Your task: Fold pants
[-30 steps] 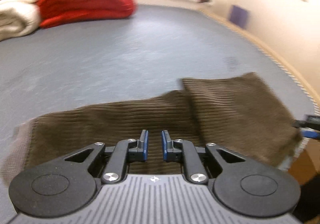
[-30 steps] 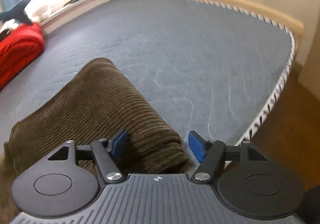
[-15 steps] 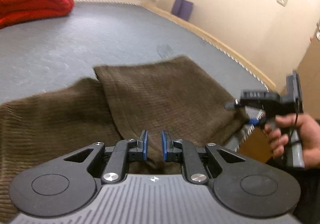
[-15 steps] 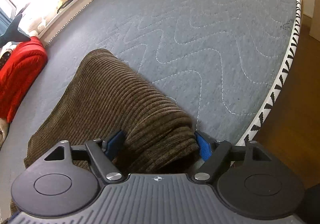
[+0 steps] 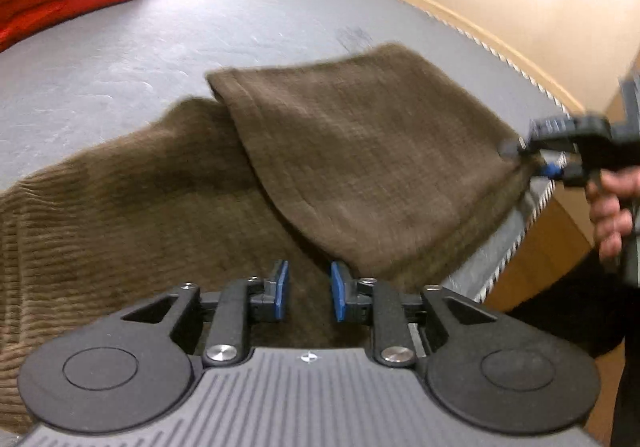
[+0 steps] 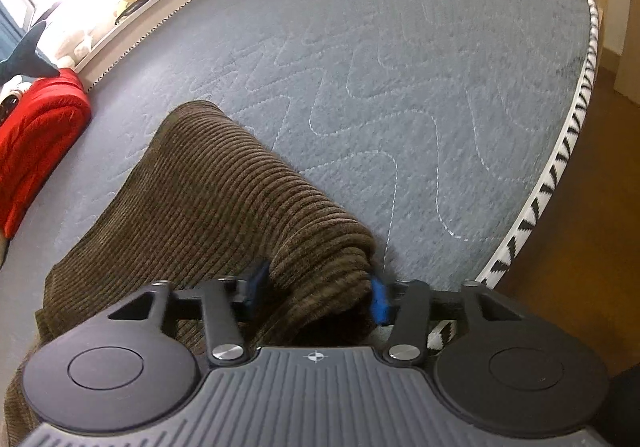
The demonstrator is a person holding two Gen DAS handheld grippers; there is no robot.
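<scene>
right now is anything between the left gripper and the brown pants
Nothing visible. The left gripper, jaws just opening with nothing between them, hangs right above the pants. The right gripper, jaws just closing, has a fold of the fabric between its pads by the mattress edge.

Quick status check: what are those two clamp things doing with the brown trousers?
Left hand-held gripper opening, empty, over pants. Right hand-held gripper closing on their bunched end. Nothing blocking.

Left gripper (image 5: 307,293): lower centre of frame, angled down, jaws just opened a bit, narrow gap, nothing pinched btwn pads. Right gripper (image 6: 318,287): lower centre, jaws just closed in, pads pressing bunched cloth. Right hand (image 5: 612,207) at right edge, wrapped round handle.
</scene>
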